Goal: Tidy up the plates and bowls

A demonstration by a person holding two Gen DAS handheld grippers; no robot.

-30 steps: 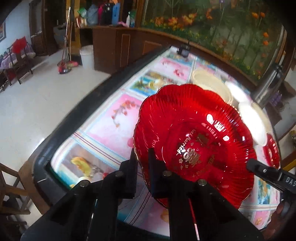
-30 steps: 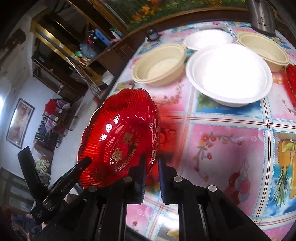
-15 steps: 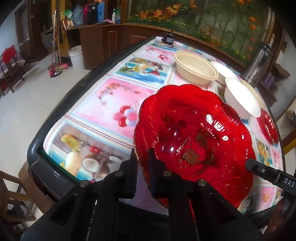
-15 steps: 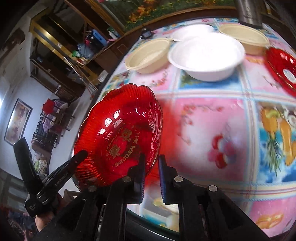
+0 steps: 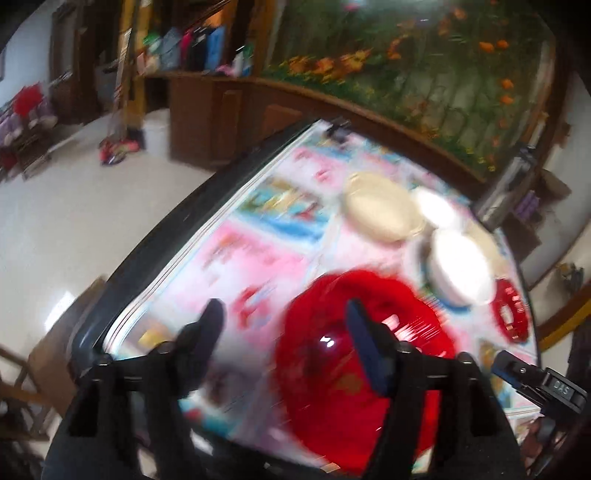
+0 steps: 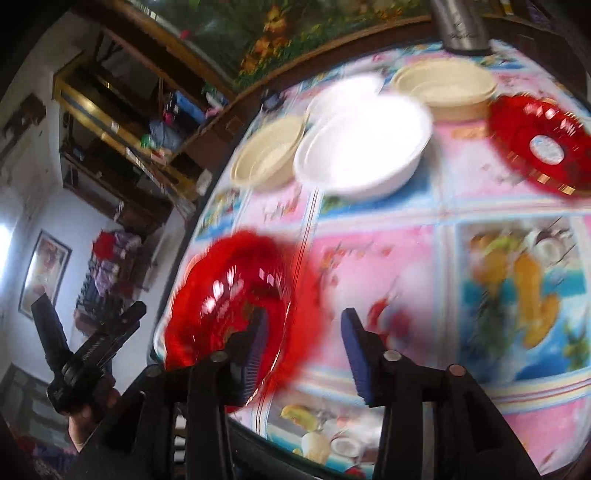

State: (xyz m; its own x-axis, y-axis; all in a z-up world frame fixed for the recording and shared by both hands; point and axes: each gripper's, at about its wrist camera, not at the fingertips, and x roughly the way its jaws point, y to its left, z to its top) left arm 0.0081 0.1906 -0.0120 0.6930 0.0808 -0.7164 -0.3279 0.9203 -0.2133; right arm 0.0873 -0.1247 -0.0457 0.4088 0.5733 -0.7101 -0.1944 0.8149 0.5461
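A red scalloped plate (image 5: 332,384) (image 6: 221,299), blurred by motion, is low over the near corner of the picture-cloth table (image 6: 406,258). My left gripper (image 5: 282,310) is opening; its right finger crosses the plate and the left finger stands off the rim, pads not pressing. My right gripper (image 6: 304,317) is also opening, its left finger in front of the plate's near rim with a wide gap beside it. Farther back lie a second red plate (image 6: 543,147) (image 5: 511,314), a large white bowl (image 6: 365,147) (image 5: 458,266) and a cream bowl (image 6: 269,155) (image 5: 380,214).
Another cream bowl (image 6: 447,85) and a small white bowl (image 6: 343,92) sit at the back by a steel flask (image 6: 461,26). The table's dark edge (image 5: 166,236) drops to a tiled floor on the left. A hand holds the other gripper's handle (image 6: 88,343).
Both grippers were shut on the red plate's near rim; now both stand apart from it. The plate sits lower, close to the table's near corner, and both views have swung.
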